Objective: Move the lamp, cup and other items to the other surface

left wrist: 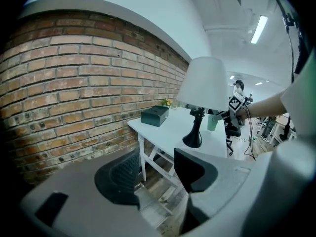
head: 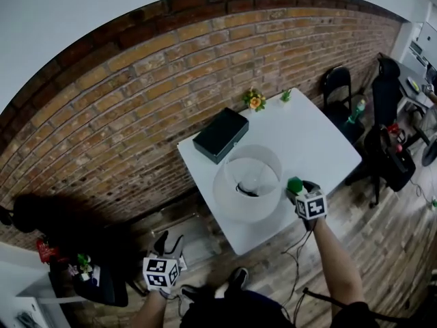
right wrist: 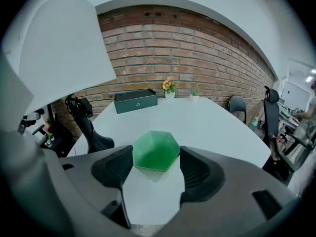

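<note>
Cup (right wrist: 155,151) — gripped between right tongs (right wrist: 156,163)

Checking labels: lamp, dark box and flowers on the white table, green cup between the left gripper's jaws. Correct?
No. The cup is between the jaws of the right gripper, not the left, as the right gripper view shows. The rest holds.

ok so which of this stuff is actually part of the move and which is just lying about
Part of the job:
- lamp
- green cup, in the right claw
- probably the other items on the white table: dark box, flower pot, small plant

Just lying about:
- black folding chair
- green bottle
- office chair
</note>
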The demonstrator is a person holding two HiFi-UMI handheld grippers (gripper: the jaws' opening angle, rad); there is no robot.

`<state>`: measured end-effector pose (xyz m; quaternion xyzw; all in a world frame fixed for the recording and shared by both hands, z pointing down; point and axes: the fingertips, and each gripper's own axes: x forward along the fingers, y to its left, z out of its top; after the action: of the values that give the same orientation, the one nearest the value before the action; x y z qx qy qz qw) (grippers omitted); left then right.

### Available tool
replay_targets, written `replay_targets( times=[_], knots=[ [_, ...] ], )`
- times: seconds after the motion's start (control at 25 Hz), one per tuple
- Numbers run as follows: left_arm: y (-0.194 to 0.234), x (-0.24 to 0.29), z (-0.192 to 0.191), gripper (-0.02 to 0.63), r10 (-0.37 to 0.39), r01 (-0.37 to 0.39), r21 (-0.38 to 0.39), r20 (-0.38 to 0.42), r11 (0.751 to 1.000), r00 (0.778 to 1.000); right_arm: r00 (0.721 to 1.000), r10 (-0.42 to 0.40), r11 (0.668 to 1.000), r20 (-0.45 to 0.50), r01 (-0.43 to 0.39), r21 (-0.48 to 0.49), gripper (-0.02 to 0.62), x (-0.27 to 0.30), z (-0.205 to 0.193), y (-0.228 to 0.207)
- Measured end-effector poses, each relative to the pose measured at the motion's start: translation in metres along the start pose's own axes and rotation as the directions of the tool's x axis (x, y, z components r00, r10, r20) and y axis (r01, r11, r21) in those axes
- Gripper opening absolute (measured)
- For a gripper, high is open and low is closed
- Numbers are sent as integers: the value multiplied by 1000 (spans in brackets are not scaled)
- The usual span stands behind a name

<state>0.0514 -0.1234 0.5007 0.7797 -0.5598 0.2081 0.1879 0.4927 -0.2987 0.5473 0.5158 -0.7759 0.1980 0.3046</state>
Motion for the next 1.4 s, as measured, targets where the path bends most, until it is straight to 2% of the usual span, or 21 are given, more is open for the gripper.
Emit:
replay_targets(
  times=[0.12,0.32,0.44,0.52,0.6,0.8,1.08,1.4],
  knots=[
    [4,-1,-7,216,16,-16,-18,-12,1000,1000,1000,18,1000,-11,-18,9,301,12,3,1],
    [6,-7,-19,216,30,-31,-30,-32,999,999,999,32,998,-30,-30,47,307,24,-14,4],
    [6,-8,-17,216,32,-33,-30,-28,999,999,1000,13,996,7,-13,83,370,23,-15,-1],
    [6,-8,-16,216,27,-28,-27,-25,999,999,1000,5,994,29,-8,105,376,17,-13,-2],
    [5,-9,-15,216,19,-20,-26,-19,999,1000,999,-4,994,54,-2,112,369,6,-12,1],
    [2,-20,-18,216,-20,20,-35,6,999,1000,991,-81,994,107,72,86,300,-43,-29,21],
    [6,-69,-35,216,-79,80,-13,66,997,995,973,-131,991,191,124,47,254,-113,-39,99],
    [70,-174,-73,216,-9,16,-55,131,998,991,959,-54,998,278,60,-12,238,-169,-29,238]
  ],
)
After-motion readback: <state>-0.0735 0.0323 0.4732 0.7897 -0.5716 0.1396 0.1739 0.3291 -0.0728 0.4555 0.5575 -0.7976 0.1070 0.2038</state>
